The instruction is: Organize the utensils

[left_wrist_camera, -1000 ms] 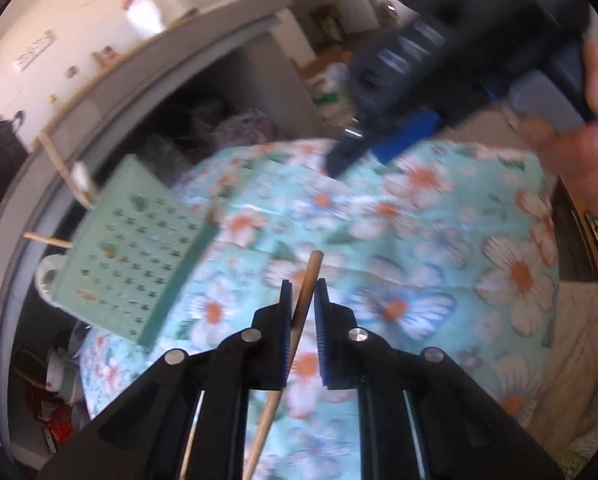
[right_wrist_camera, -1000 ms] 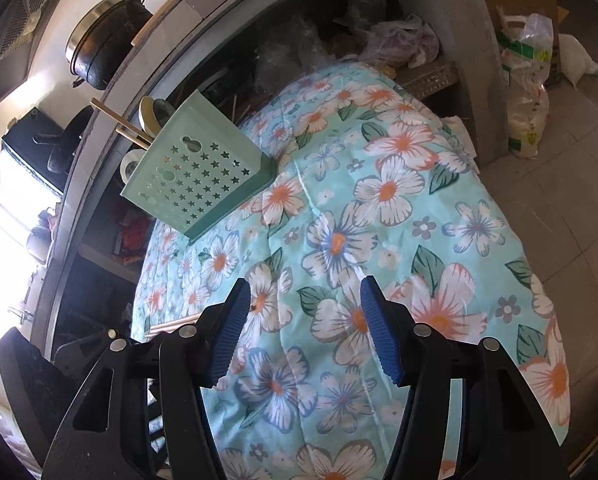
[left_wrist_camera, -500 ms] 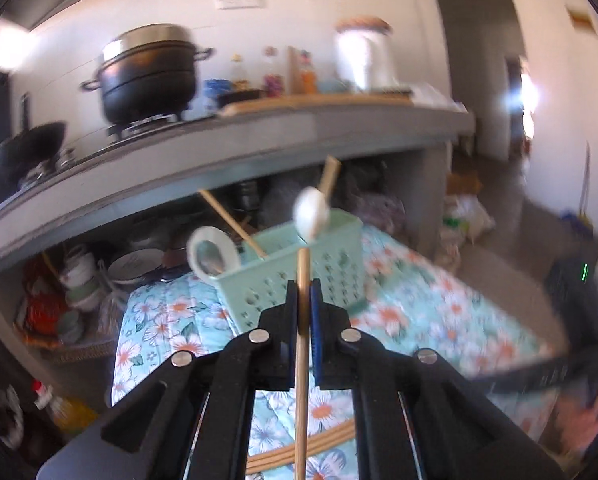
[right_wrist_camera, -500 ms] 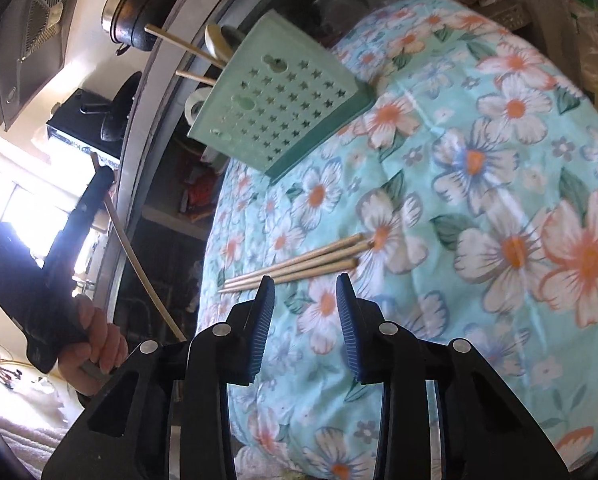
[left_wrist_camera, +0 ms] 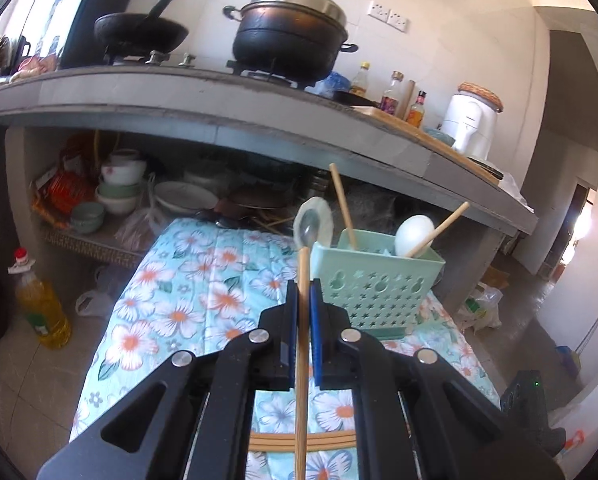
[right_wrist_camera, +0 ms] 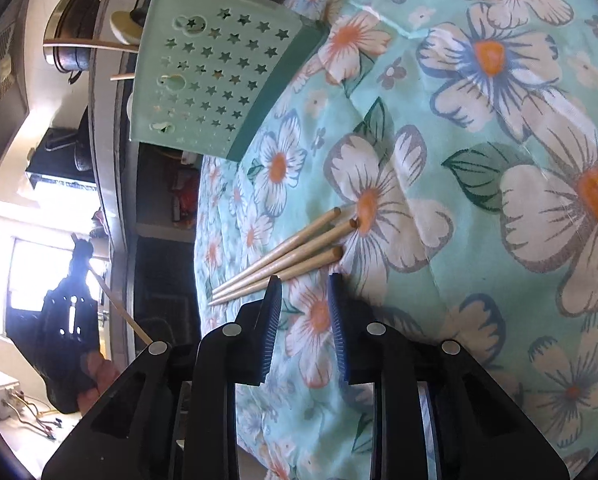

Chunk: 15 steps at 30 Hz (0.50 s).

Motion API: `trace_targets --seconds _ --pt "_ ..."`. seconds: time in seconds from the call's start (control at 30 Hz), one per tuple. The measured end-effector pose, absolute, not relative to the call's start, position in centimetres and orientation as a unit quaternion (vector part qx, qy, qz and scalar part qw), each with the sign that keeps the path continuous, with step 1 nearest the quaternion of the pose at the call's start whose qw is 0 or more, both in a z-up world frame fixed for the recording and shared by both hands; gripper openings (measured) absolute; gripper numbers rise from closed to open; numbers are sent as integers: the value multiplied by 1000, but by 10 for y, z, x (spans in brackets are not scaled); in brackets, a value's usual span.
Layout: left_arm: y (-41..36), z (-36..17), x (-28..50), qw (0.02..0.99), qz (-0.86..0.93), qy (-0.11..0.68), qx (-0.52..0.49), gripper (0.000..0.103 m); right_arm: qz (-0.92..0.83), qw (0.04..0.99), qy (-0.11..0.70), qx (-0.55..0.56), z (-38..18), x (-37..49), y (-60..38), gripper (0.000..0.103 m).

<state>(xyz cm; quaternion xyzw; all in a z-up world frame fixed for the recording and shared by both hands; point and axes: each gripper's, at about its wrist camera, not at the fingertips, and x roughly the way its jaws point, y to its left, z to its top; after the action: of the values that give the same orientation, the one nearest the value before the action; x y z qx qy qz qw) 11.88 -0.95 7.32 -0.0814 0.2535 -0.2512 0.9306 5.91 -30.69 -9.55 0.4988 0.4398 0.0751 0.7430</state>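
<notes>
My left gripper (left_wrist_camera: 303, 286) is shut on a wooden chopstick (left_wrist_camera: 302, 360) that stands upright through its jaws. It hovers above the cloth, in front of the mint green utensil basket (left_wrist_camera: 379, 288). The basket holds two spoons (left_wrist_camera: 413, 234) and two chopsticks (left_wrist_camera: 343, 200). Three more chopsticks (right_wrist_camera: 291, 256) lie side by side on the floral cloth (right_wrist_camera: 499, 160). My right gripper (right_wrist_camera: 303, 292) sits low just short of their thick ends. Its jaws are closing with only cloth between them. The basket (right_wrist_camera: 211, 72) stands farther back in the right wrist view.
Behind the basket, a grey counter (left_wrist_camera: 219, 96) carries a black pot (left_wrist_camera: 291, 36), a pan, bottles and a white jar. Bowls and plates fill the shelf below it. An oil bottle (left_wrist_camera: 41, 304) stands on the floor at left. A hand (right_wrist_camera: 95, 376) holds the left gripper.
The left gripper rolled upright and rose with its chopstick, now facing the basket. The right gripper dropped toward the three chopsticks while its jaws narrowed.
</notes>
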Motion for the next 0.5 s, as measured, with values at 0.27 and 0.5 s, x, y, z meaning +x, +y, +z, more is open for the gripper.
trace_targets --seconds 0.27,0.5 --pt "-4 63 120 929 -245 265 -86 5 70 709 416 565 -115 67 -318 16" --pt "-8 62 118 926 -249 271 -82 5 84 686 390 609 -121 55 -335 19"
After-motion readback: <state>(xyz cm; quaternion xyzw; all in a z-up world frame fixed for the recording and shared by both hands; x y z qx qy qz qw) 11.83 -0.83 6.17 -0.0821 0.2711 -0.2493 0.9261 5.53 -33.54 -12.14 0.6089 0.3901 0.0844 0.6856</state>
